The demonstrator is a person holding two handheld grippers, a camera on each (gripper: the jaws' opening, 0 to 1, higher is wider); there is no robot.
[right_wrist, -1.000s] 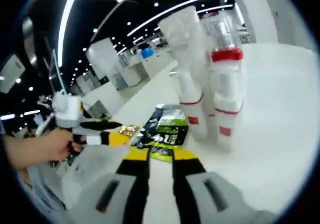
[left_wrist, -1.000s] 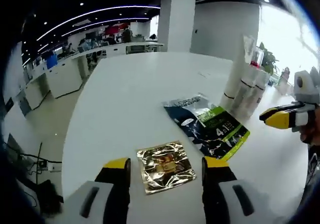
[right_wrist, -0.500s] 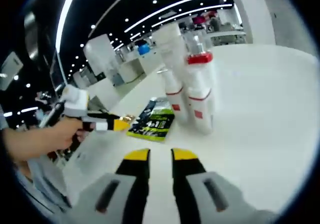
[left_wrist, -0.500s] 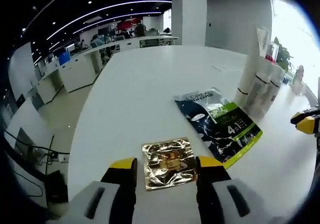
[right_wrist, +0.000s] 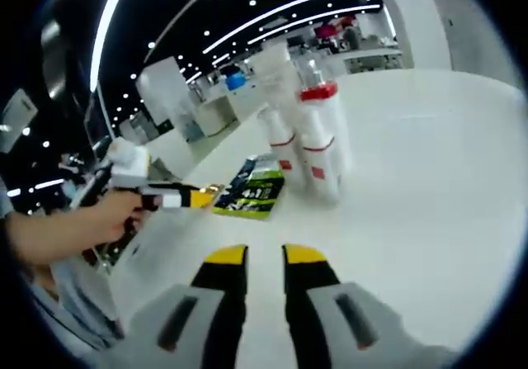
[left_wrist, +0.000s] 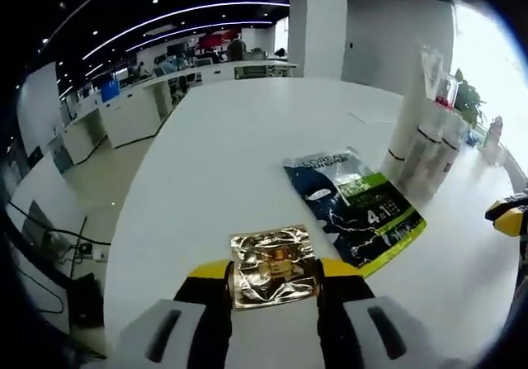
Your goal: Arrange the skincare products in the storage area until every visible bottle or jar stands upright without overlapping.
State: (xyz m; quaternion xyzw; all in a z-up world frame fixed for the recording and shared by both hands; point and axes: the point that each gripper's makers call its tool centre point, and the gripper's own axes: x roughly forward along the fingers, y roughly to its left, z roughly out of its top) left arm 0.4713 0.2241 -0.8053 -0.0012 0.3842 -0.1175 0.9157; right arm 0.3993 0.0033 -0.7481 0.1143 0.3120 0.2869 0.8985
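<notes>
A gold foil sachet (left_wrist: 274, 266) lies flat on the white table (left_wrist: 247, 138), right between the jaws of my left gripper (left_wrist: 274, 276), which is open with its tips close to the sachet's two sides. Beyond it lies a dark blue and green sachet pack (left_wrist: 355, 208). A cluster of white bottles with red bands and caps (right_wrist: 318, 142) stands upright at the back, also visible as the bottles (left_wrist: 421, 150) in the left gripper view. My right gripper (right_wrist: 266, 257) hovers over bare table, well short of the bottles, jaws a narrow gap apart and holding nothing.
A person's hand (right_wrist: 66, 229) holds the left gripper (right_wrist: 194, 198) beside the blue-green pack (right_wrist: 252, 191). The right gripper's yellow tip (left_wrist: 510, 216) shows at the right edge. The table's left edge (left_wrist: 124, 220) drops to the office floor. Desks and a pillar stand far behind.
My left jaws have narrowed around the gold sachet and moved closer to it. The right gripper has pulled back from the bottles, which now look smaller and farther away.
</notes>
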